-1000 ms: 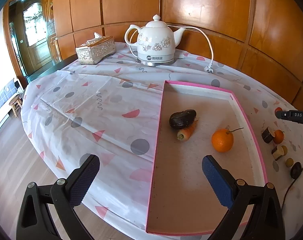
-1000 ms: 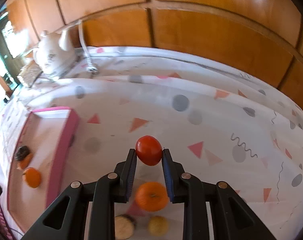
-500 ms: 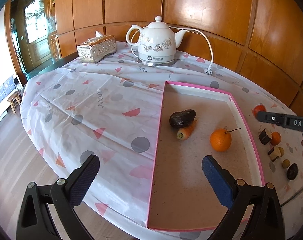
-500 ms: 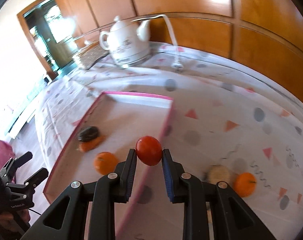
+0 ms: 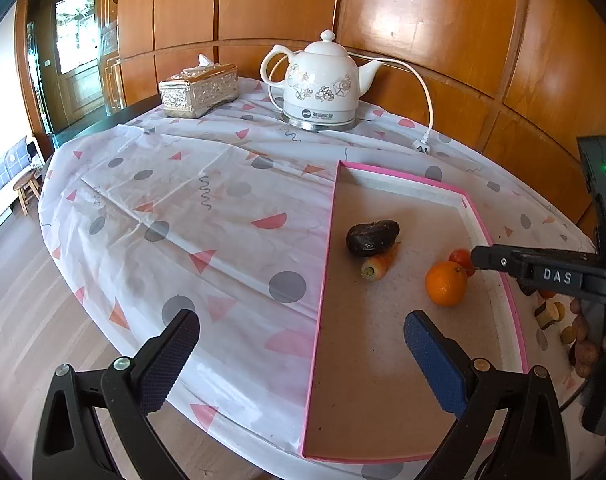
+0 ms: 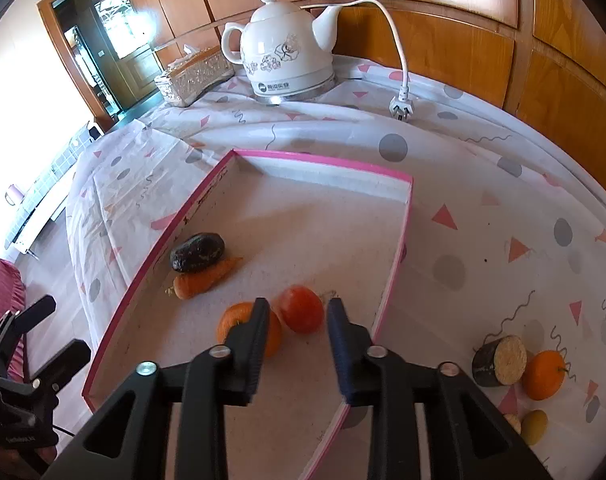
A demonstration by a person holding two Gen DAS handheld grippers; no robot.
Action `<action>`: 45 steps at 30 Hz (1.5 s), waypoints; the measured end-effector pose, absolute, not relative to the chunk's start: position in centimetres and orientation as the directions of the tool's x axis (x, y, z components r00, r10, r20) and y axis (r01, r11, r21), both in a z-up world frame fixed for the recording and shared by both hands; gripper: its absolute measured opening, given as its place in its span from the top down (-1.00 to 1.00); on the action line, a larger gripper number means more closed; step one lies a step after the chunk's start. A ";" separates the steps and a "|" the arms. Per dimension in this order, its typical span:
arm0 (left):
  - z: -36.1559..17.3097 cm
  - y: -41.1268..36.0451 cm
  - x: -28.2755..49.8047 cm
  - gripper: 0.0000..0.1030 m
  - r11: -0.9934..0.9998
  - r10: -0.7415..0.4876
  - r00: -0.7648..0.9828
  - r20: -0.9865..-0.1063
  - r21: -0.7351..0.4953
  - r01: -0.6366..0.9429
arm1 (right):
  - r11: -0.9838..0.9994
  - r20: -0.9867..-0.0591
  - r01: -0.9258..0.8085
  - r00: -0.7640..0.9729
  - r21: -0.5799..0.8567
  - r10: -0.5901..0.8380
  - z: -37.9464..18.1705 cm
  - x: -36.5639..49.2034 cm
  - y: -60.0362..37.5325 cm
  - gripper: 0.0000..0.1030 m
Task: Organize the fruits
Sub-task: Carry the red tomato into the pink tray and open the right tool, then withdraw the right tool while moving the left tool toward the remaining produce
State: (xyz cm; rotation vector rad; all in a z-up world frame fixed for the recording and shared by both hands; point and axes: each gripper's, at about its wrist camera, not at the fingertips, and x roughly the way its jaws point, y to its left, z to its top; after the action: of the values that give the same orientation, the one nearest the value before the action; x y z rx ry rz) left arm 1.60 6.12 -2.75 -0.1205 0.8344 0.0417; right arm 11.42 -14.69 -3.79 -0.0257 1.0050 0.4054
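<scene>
Four items now lie in the pink tray [image 6: 399,240]. We note the right gripper [image 6: 298,312], spread, has released the tomato [image 6: 301,309]; the left gripper [image 5: 301,340] stays spread, idle.

- The left gripper [image 5: 299,354] is held low, its jaws spread wide with nothing between them; its blue-padded fingertips [image 5: 431,354] point forward and slightly down.
- The right gripper [image 6: 297,334] has its jaws parted and gripping nothing, the fingers angled downward.
- In the left wrist view, the right gripper reaches in from the right edge, with the person's right hand [image 5: 595,340] partly seen behind it.
</scene>
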 end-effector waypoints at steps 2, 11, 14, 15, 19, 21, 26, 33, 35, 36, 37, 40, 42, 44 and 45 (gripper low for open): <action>-2.8 6.1 1.6 -0.99 0.992 -0.011 0.668 -0.745 -0.092 -0.086 | 0.928 -0.825 -0.338 0.470 0.159 0.313 -3.7 11.2 -15.0 0.32; -2.7 5.8 1.6 -0.99 0.993 -0.015 0.668 -0.744 -0.091 -0.080 | 0.932 -0.818 -0.345 0.500 0.113 0.284 -2.3 9.0 -16.5 0.32; -2.6 5.5 1.5 -0.99 0.994 -0.015 0.669 -0.743 -0.085 -0.073 | 0.934 -0.814 -0.340 0.509 0.109 0.280 -2.0 8.2 -17.3 0.32; -2.6 5.5 1.5 -0.99 0.994 -0.015 0.669 -0.743 -0.085 -0.072 | 0.935 -0.813 -0.339 0.511 0.107 0.279 -1.9 8.0 -17.5 0.32; -2.5 5.4 1.4 -0.99 0.994 -0.016 0.668 -0.744 -0.086 -0.071 | 0.938 -0.813 -0.332 0.515 0.102 0.271 -1.9 7.1 -18.5 0.32; -2.4 5.4 1.4 -0.99 0.994 -0.016 0.669 -0.743 -0.085 -0.071 | 0.939 -0.814 -0.330 0.517 0.096 0.265 -1.9 6.6 -19.1 0.32; -2.4 5.1 1.3 -0.99 0.994 -0.017 0.669 -0.743 -0.082 -0.066 | 0.945 -0.815 -0.315 0.523 0.088 0.250 -1.9 5.5 -20.4 0.32; -2.1 4.8 1.3 -0.99 0.995 -0.013 0.672 -0.741 -0.074 -0.062 | 0.957 -0.810 -0.277 0.542 0.083 0.227 -1.7 4.3 -22.4 0.32; -2.1 4.6 1.3 -0.99 0.996 -0.011 0.671 -0.741 -0.070 -0.060 | 0.960 -0.808 -0.268 0.548 0.078 0.218 -1.6 4.0 -22.9 0.32; -2.1 4.5 1.4 -0.99 0.996 -0.012 0.670 -0.742 -0.068 -0.057 | 0.962 -0.807 -0.263 0.550 0.076 0.214 -1.5 3.9 -23.1 0.32; -2.1 4.5 1.5 -0.99 0.996 -0.014 0.670 -0.742 -0.067 -0.054 | 0.964 -0.807 -0.255 0.553 0.074 0.208 -1.4 3.7 -23.5 0.30; -1.9 4.0 1.6 -0.99 0.997 -0.019 0.670 -0.742 -0.061 -0.040 | 0.970 -0.803 -0.233 0.563 0.069 0.193 -1.2 3.3 -24.4 0.26; -1.9 3.5 1.6 -0.99 0.998 -0.023 0.670 -0.742 -0.056 -0.027 | 0.973 -0.802 -0.223 0.568 0.064 0.184 -1.0 3.1 -25.0 0.26; -1.9 2.9 1.7 -0.99 0.999 -0.031 0.668 -0.744 -0.052 -0.012 | 0.976 -0.801 -0.209 0.573 0.064 0.175 -0.9 2.9 -25.7 0.26; -1.8 2.5 1.7 -0.99 0.999 -0.036 0.667 -0.745 -0.049 -0.001 | 0.977 -0.800 -0.202 0.575 0.063 0.170 -0.8 2.8 -26.0 0.26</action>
State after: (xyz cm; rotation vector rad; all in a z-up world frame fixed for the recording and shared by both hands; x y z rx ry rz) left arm 1.73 2.53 -1.84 -0.0471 0.8410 -0.0194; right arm 2.78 -26.05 -0.78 -0.0363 0.9327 0.2179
